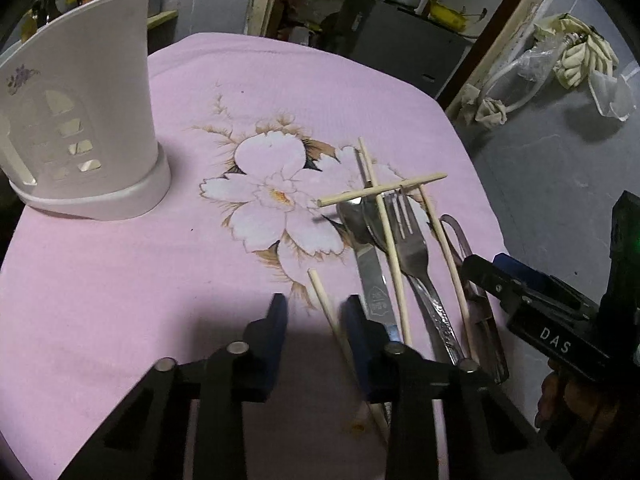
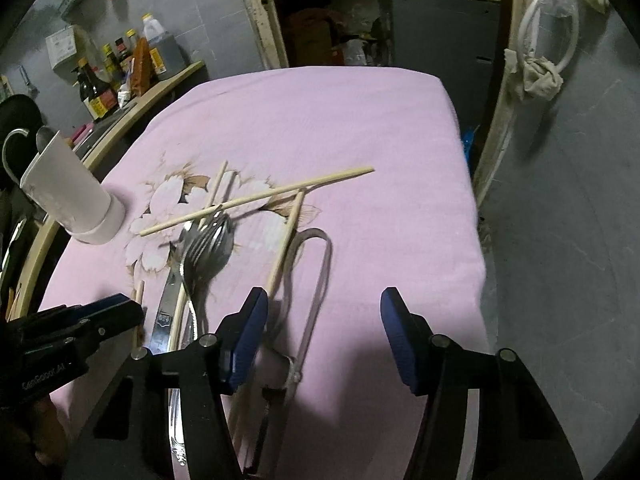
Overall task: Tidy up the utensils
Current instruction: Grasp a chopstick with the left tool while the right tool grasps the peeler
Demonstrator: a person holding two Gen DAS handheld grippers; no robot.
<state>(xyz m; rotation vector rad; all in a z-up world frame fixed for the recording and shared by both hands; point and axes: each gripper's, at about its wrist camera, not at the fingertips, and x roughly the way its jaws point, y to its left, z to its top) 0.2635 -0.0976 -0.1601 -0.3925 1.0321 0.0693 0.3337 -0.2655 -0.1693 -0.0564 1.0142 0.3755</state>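
Lying on pink floral cloth [image 1: 120,280]: thin wood chopsticks [image 1: 382,190], shiny steel fork [image 1: 414,248]; both grippers' jaws released.

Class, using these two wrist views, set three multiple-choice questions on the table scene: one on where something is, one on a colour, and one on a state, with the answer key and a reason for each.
1. Where does the white utensil holder stand relative to the pile of utensils, seen from the left wrist?
A. To the left
B. To the right
C. On top of it

2. What colour is the tablecloth?
A. Green
B. Pink
C. Blue

3. How are the left tool and right tool set?
A. Both open, holding nothing
B. Left shut on the fork
C. Right shut on a chopstick

Answers:
1 A, the holder stands far left while the fork and chopsticks lie right of the flower print.
2 B, the cloth is pink.
3 A, a gap shows between each pair of fingers, with nothing gripped.
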